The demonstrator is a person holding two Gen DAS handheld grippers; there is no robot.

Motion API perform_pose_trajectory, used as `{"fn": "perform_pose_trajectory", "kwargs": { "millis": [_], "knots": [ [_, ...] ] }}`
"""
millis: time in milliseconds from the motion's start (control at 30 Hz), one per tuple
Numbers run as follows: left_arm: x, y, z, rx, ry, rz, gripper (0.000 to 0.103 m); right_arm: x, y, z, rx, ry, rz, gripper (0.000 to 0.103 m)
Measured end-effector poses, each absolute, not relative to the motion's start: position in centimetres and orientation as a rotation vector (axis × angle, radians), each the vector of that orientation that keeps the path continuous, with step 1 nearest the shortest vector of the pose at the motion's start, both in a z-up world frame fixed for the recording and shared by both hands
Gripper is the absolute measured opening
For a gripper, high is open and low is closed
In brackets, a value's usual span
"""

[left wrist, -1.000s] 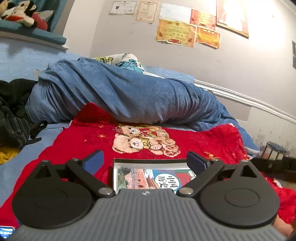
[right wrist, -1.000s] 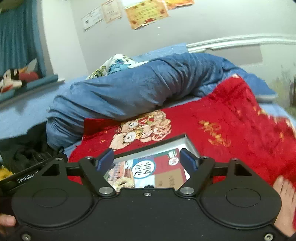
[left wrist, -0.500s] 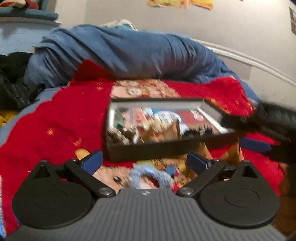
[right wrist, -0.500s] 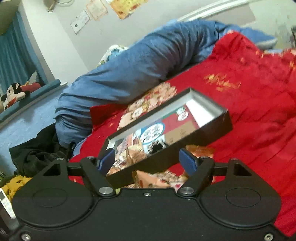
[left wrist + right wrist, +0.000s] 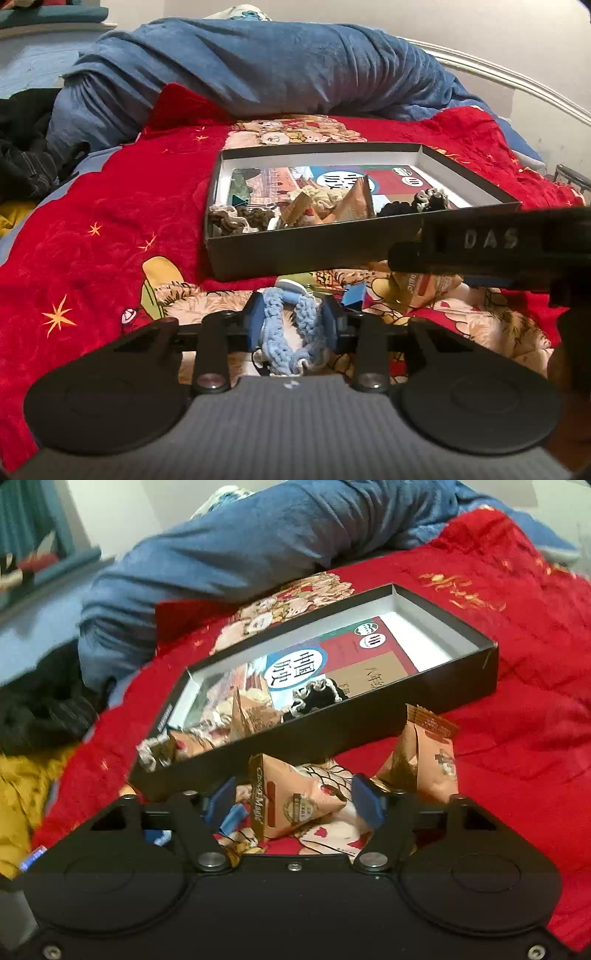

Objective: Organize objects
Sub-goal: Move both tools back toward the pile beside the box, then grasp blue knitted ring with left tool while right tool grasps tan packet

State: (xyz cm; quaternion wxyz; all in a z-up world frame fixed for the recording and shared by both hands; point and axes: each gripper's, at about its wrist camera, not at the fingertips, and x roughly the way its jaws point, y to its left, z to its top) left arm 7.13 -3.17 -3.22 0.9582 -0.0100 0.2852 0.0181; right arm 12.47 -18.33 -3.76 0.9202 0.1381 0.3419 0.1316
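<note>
An open black box (image 5: pixel 314 251) lies on the red blanket (image 5: pixel 110 206), holding a printed book, scrunchies and snack packets. In front of it, my left gripper (image 5: pixel 293 319) has its jaws closing, and both blue pads press the sides of a light blue crocheted scrunchie (image 5: pixel 306 314). In the right wrist view the same black box (image 5: pixel 295 738) sits just beyond my right gripper (image 5: pixel 295 803). Its jaws are closing around a peach snack packet (image 5: pixel 295 801), with small gaps still showing at both pads. One finger of the right gripper (image 5: pixel 406 254) crosses the left wrist view.
A second snack packet (image 5: pixel 424 764) stands right of the held one. A rolled blue duvet (image 5: pixel 277 70) lies behind the box. Dark clothes (image 5: pixel 22 155) and a yellow cloth (image 5: pixel 22 794) are piled at the left. A small blue item (image 5: pixel 352 295) lies on the blanket.
Both grippers have sunk to the blanket in front of the box. The left jaws went from wide open to closed around the blue scrunchie. The right jaws narrowed around a snack packet.
</note>
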Motion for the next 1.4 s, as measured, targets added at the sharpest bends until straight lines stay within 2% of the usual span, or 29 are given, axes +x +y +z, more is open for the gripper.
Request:
{"fn": "perform_pose_trajectory", "kwargs": {
  "millis": [33,133,167,200,233,333,400,500,800,1067,1400],
  "knots": [
    [7.0,-3.2,-3.3,-0.018,0.572,0.036,0.036,12.7,-18.2,-3.8,0.281,0.713,0.259,0.057],
    [7.3,-3.4,-3.3,-0.006,0.577,0.042,0.039,13.0,-18.1,-4.0,0.309,0.726,0.235,0.056],
    [7.5,-3.4,-3.4,-0.002,0.587,0.046,0.05,13.0,-18.0,-4.0,0.315,0.727,0.229,0.056],
    [7.8,-3.5,-3.5,0.001,0.604,0.052,0.055,13.1,-18.0,-4.1,0.323,0.728,0.222,0.056],
    [8.0,-3.5,-3.7,-0.001,0.618,0.055,0.056,13.1,-17.8,-4.1,0.329,0.73,0.213,0.056],
    [8.0,-3.3,-3.7,-0.011,0.613,0.057,0.049,13.1,-17.8,-4.1,0.338,0.732,0.191,0.056],
    [7.9,-3.2,-3.8,-0.019,0.605,0.04,0.038,13.0,-17.7,-4.1,0.337,0.73,0.177,0.054],
    [7.7,-3.2,-3.8,-0.033,0.59,0.024,0.028,12.3,-17.4,-4.1,0.312,0.705,0.174,0.054],
    [7.7,-3.9,-3.8,0.01,0.587,0.037,0.027,12.7,-18.0,-4.7,0.374,0.703,0.186,0.051],
    [8.1,-3.4,-3.9,-0.015,0.605,0.024,0.027,12.4,-17.1,-4.8,0.311,0.682,0.159,0.048],
    [7.9,-3.6,-3.8,-0.001,0.589,0.023,0.023,11.8,-16.9,-4.6,0.284,0.647,0.176,0.045]
  ]
}}
